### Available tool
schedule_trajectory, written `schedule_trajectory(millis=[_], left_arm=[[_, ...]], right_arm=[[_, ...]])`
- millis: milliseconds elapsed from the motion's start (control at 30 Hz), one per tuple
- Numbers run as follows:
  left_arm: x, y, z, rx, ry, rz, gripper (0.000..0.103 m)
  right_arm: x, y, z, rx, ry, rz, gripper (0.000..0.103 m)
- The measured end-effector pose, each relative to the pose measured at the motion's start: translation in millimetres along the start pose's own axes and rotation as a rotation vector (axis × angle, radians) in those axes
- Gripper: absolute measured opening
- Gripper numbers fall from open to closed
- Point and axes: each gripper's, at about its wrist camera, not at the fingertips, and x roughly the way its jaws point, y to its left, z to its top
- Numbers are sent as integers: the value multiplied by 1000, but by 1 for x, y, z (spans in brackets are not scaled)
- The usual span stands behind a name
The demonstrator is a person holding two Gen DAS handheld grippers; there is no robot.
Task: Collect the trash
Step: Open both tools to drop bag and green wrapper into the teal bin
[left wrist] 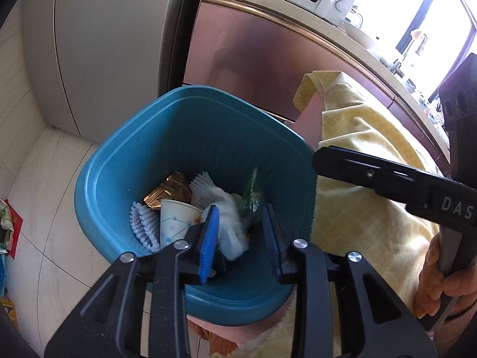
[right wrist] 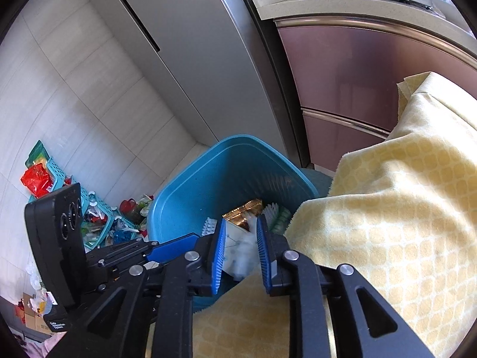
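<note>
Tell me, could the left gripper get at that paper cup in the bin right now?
Probably yes. The left gripper hangs open over the bin, and the paper cup lies on top of the trash just beside its fingers, nothing covering it. The bin's wall stands close on that side, though.

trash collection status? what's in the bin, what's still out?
Done: the blue bin already holds a paper cup, a gold wrapper, white foam netting and a clear plastic bag.
In hand: nothing. The left gripper and right gripper both hang open over the bin, nothing between the jaws.
Left: the litter on the floor beside the bin, around a teal basket.
</note>
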Motion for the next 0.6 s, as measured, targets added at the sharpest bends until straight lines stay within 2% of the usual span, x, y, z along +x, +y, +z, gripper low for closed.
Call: schedule_trajectory(millis=[167,267,333,533,600], left_arm=[[-12,1,-3,-3,-30,0,36],[-26,-3,-5,11,-67,-10,41],[-38,-11,-7,33,-99,-23,43],[-72,-43,-13,114,-177,-65,57],[-81,-57,-16,147,-196,-82,60]], right_arm=[[-16,-4,-4,9,-30,34,27],[-37,-6,-7,-1,-71,54,30],[-54,-8,-11,-12,-98,62,36],[-110,-33,-31,-1,-178,35,46],[-130,-48,-42,25,-205,10,46]])
